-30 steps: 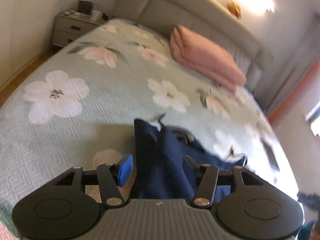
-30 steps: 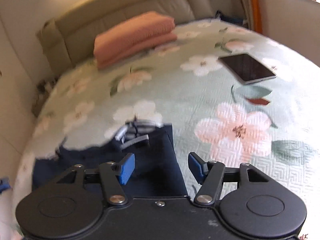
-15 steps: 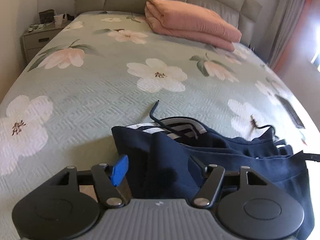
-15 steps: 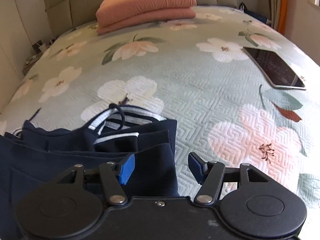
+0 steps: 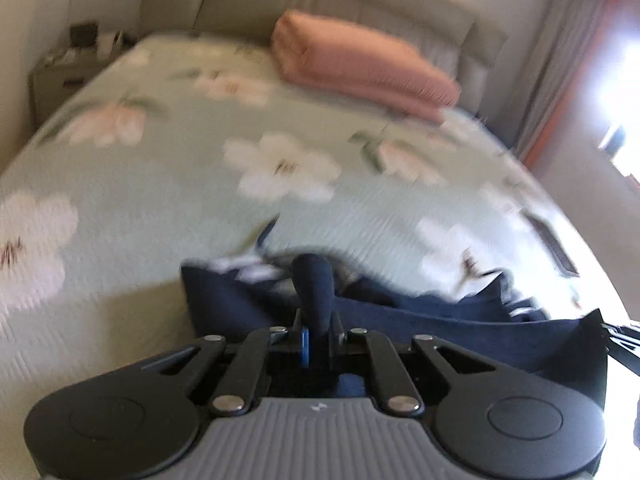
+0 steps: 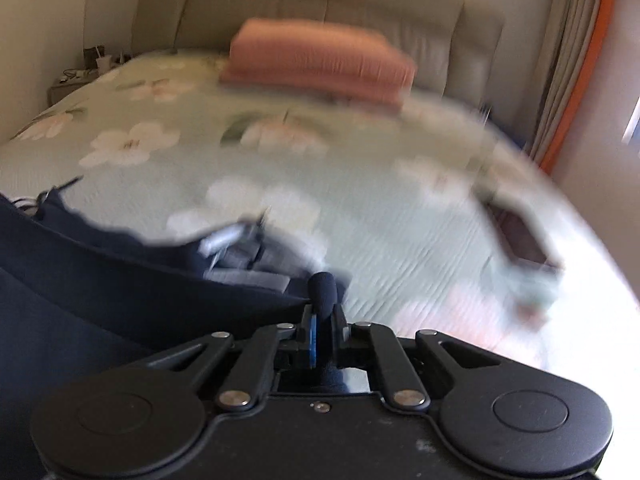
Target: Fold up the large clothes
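The folding looks barely begun, as far as these blurred views allow: both grippers have a grip, but no finished fold shows. The left gripper [image 5: 316,334] has its fingers closed on a bunched nub of the navy garment [image 5: 420,320], near its left end. The garment lies rumpled on the floral bedspread [image 5: 168,216] at the near edge of the bed, spreading rightward in loose ridges, with a striped white-and-navy band and a dark drawstring showing at its far edge. The right gripper [image 6: 322,326] likewise has its fingers clamped on a pinch of the same cloth, near its right end. Spreading, smoothing and folding still seem ahead.
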Motion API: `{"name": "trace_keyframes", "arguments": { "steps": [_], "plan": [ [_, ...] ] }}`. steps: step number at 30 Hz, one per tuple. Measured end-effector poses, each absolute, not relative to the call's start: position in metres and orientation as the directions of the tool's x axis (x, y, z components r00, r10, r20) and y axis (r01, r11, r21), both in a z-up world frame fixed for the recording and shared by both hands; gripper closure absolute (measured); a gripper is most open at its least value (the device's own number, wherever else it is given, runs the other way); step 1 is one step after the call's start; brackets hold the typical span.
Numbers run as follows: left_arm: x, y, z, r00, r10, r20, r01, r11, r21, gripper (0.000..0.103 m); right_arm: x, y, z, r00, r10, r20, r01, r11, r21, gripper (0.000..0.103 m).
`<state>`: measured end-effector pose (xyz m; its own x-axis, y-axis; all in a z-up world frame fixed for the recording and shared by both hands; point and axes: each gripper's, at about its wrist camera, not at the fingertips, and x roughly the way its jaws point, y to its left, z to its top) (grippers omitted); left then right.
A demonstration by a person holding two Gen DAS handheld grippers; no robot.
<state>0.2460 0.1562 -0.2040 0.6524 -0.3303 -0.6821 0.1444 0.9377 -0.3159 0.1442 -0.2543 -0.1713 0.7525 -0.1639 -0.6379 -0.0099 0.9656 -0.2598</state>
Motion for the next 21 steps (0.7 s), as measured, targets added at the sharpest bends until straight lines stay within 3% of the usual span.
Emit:
{"name": "trace_keyframes", "arguments": {
  "steps": [3,6,10,13,15,21],
  "plan": [
    [0.257,0.163,-0.173,0.731,-0.33,-0.597,0.158,0.933,-0.323,0.096,0.162,-0.25,-0.139,0.836,-0.185,-0.516,0.025,0.953,-0.301,0.097],
    [0.294,0.168,-0.169,0.784,-0.246,-0.57,0.096,0.955,-0.28,0.096,0.208,-0.251,-0.129,0.862,-0.201,-0.465,0.062,0.953,-0.296,0.097],
    [0.344,0.156,-0.221,0.742,-0.069,-0.666,-0.014,0.993,-0.119,0.096,0.284,-0.262,-0.168,0.807,-0.227,-0.546,0.093,0.96,-0.262,0.097],
    [0.355,0.149,-0.268,0.68,-0.024,-0.733,-0.055,0.995,-0.084,0.096,0.312,-0.273,-0.216,0.712,-0.208,-0.671,0.099,0.975,-0.196,0.097],
    [0.356,0.145,-0.288,0.664,0.004,-0.748,-0.063,0.997,-0.051,0.09,0.311,-0.275,-0.237,0.671,-0.188,-0.717,0.107,0.982,-0.157,0.097],
    [0.339,0.155,-0.263,0.704,-0.013,-0.71,-0.034,0.998,-0.052,0.078,0.271,-0.268,-0.226,0.695,-0.171,-0.698,0.067,0.983,-0.173,0.094]
  ]
}}
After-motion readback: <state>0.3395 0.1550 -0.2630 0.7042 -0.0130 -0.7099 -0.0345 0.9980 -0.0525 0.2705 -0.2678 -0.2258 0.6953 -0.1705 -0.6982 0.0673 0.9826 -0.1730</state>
